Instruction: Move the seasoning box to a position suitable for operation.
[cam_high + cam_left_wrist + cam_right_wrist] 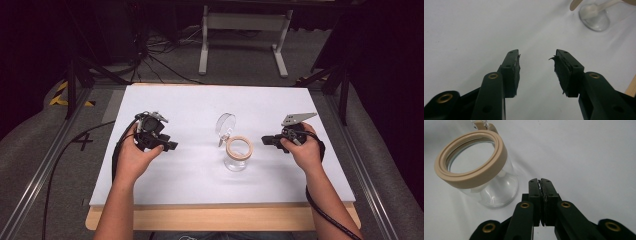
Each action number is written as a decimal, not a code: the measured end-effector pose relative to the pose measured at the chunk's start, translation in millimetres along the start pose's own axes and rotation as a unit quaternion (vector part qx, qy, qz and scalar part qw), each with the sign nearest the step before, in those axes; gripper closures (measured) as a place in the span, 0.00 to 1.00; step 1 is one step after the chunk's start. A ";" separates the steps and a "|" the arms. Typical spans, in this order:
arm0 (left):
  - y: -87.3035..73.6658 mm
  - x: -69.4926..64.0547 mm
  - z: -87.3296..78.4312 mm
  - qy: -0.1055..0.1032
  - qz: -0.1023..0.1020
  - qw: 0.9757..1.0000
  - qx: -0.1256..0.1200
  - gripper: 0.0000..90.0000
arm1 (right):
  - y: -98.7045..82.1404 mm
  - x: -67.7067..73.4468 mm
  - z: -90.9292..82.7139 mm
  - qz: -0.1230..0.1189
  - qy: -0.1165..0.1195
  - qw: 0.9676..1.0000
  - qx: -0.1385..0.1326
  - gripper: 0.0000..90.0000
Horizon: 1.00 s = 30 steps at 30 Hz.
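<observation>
A clear glass jar (237, 155) with a beige rim stands upright in the middle of the white table top (200, 165). Its hinged glass lid (225, 125) is flipped open behind it. A person's left hand holds my left gripper (172, 146) to the jar's left, jaws open with nothing between them. In the left gripper view the jar's base (594, 18) lies far off at upper right. My right gripper (264, 140) sits just right of the jar, jaws shut and empty. The right gripper view shows the jar (477, 170) close at left, with my shut gripper (540, 181) apart from it.
The white top rests on a wooden board (220, 217) whose edge shows at the front. Metal rails (45, 165) run along both sides. A white stand (242, 30) and cables lie on the floor beyond the far edge.
</observation>
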<state>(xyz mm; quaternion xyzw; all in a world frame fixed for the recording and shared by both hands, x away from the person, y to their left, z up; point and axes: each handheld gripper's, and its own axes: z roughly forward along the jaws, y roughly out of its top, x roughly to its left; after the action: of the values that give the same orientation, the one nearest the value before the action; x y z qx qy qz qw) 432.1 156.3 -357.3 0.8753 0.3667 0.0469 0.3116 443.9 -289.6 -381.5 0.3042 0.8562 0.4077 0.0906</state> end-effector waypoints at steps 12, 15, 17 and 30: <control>0.6 -17.9 -13.3 -0.013 0.026 0.999 -0.042 0.67 | -3.8 2.6 9.0 0.002 0.019 1.000 -0.007 0.99; 0.8 -20.7 -15.5 -0.020 0.029 0.998 -0.043 0.66 | -3.2 6.2 16.1 -0.003 0.024 1.000 -0.003 0.99; 1.4 -23.3 -17.0 -0.024 0.031 0.998 -0.045 0.66 | -3.9 7.6 20.9 -0.004 0.029 1.000 -0.001 0.99; 2.6 -30.5 -11.7 -0.037 0.047 0.998 -0.025 0.68 | -10.4 12.4 50.3 -0.008 0.046 0.999 0.028 0.99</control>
<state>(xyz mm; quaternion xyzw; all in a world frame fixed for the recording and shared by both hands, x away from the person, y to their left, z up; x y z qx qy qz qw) 407.9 140.4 -341.9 0.8846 0.3121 0.0382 0.3444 449.6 -255.0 -421.0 0.2807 0.8731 0.3960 0.0458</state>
